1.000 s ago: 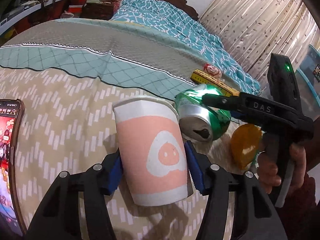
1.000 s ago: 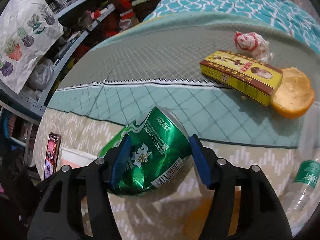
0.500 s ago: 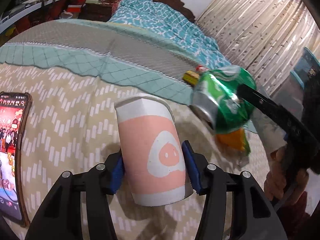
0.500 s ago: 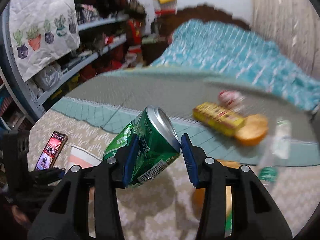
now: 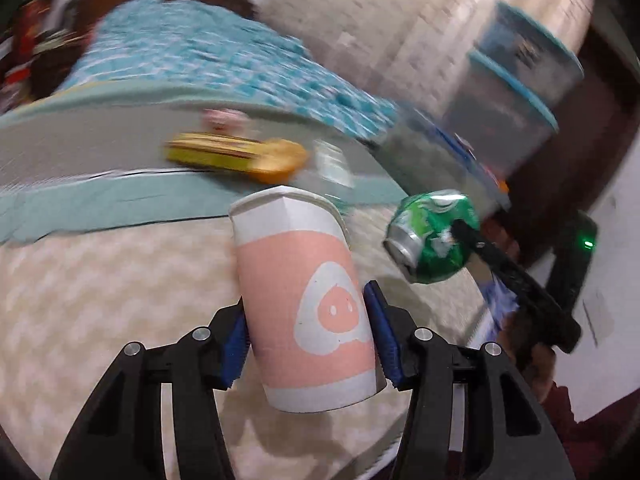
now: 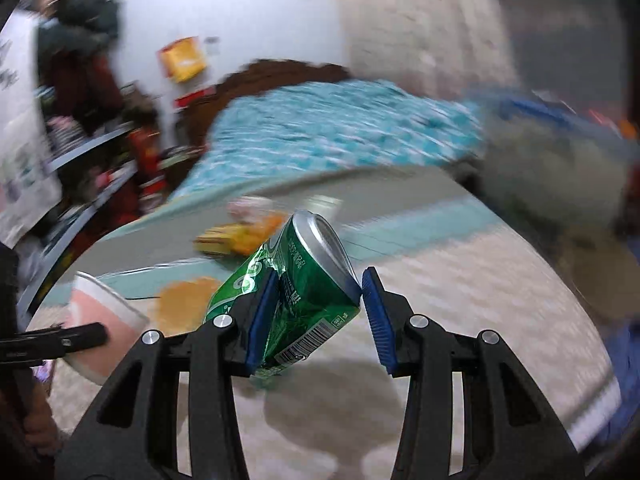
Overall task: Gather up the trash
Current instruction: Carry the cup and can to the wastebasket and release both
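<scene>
My left gripper [image 5: 308, 340] is shut on a pink and white paper cup [image 5: 304, 300] with a pig face, held upright above the bed cover. My right gripper [image 6: 320, 316] is shut on a crushed green can [image 6: 300, 288] and holds it in the air. The can also shows in the left wrist view [image 5: 432, 236], to the right of the cup and apart from it. The cup shows at the left edge of the right wrist view [image 6: 100, 316]. Both views are blurred by motion.
A yellow box [image 5: 212, 156], an orange peel [image 5: 280, 160], a pink wrapper [image 5: 224, 118] and a clear bottle [image 5: 332, 168] lie farther back on the bed cover [image 5: 100, 280]. Another orange peel [image 6: 184, 304] lies nearer. Stacked blue-lidded plastic bins [image 5: 516, 92] stand at the right.
Both grippers have lifted off the bed and swung to the right, carrying the cup and the can. The phone has left the left wrist view. The bins have come into view.
</scene>
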A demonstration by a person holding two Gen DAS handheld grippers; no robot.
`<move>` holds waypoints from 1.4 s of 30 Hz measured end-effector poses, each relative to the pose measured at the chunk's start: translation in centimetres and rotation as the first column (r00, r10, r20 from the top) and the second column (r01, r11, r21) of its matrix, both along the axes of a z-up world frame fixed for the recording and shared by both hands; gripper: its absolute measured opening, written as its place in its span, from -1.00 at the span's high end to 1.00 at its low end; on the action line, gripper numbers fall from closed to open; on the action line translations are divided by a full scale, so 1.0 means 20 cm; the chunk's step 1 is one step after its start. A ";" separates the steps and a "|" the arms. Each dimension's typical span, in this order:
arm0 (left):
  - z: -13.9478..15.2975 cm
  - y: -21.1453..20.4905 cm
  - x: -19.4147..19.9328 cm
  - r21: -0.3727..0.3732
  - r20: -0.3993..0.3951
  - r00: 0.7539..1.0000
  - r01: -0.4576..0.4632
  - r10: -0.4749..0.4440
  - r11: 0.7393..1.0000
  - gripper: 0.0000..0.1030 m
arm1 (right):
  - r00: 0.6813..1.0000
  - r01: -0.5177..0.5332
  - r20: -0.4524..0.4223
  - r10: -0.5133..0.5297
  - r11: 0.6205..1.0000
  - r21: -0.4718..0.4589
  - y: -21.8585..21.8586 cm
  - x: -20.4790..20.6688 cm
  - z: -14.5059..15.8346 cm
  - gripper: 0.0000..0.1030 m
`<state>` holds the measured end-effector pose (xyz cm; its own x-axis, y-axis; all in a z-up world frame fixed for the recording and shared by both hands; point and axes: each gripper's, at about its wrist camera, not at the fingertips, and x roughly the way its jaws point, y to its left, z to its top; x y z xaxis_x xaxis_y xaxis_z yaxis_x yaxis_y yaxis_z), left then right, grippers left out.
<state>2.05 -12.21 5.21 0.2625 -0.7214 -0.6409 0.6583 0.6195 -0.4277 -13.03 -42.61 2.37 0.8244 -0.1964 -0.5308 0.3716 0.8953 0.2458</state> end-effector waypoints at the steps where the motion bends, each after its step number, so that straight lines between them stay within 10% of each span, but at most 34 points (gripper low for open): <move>1: -0.01 -0.09 -0.01 0.017 0.005 0.999 0.034 -0.034 0.999 0.03 | 1.000 0.030 -0.008 -0.030 0.999 0.023 -0.06 -0.04 -0.03 0.11; 12: -0.23 -1.22 -0.10 0.224 -0.045 0.927 0.373 -0.373 0.900 0.02 | 0.967 0.247 0.010 -0.254 0.948 0.202 -0.72 -0.35 -0.26 0.11; 22: -0.20 -2.12 -0.22 0.208 -0.021 0.841 0.533 -0.541 0.820 -0.05 | 0.864 0.486 0.023 -0.503 0.845 0.225 -1.39 -0.55 -0.25 0.11; 27: -0.16 -2.47 -0.32 0.198 -0.006 0.829 0.550 -0.560 0.812 -0.46 | 0.803 0.574 0.023 -0.596 0.783 0.242 -1.53 -0.66 -0.26 -0.40; 33: -0.11 -2.35 -0.37 0.161 0.005 0.826 0.556 -0.564 0.816 -0.46 | 0.764 0.607 0.081 -0.640 0.755 0.247 -1.45 -0.78 -0.24 -0.40; 42: 0.05 -1.64 -0.37 0.136 0.056 0.852 0.510 -0.521 0.849 -0.45 | 0.873 0.433 0.109 -0.475 0.859 0.273 -1.21 -0.54 -0.18 -0.28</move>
<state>-5.31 -44.97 6.18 -0.0684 -0.6933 -0.7174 0.9276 0.2205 -0.3015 -23.86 -66.89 -1.24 0.7536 -0.4585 -0.4710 0.6571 0.5458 0.5200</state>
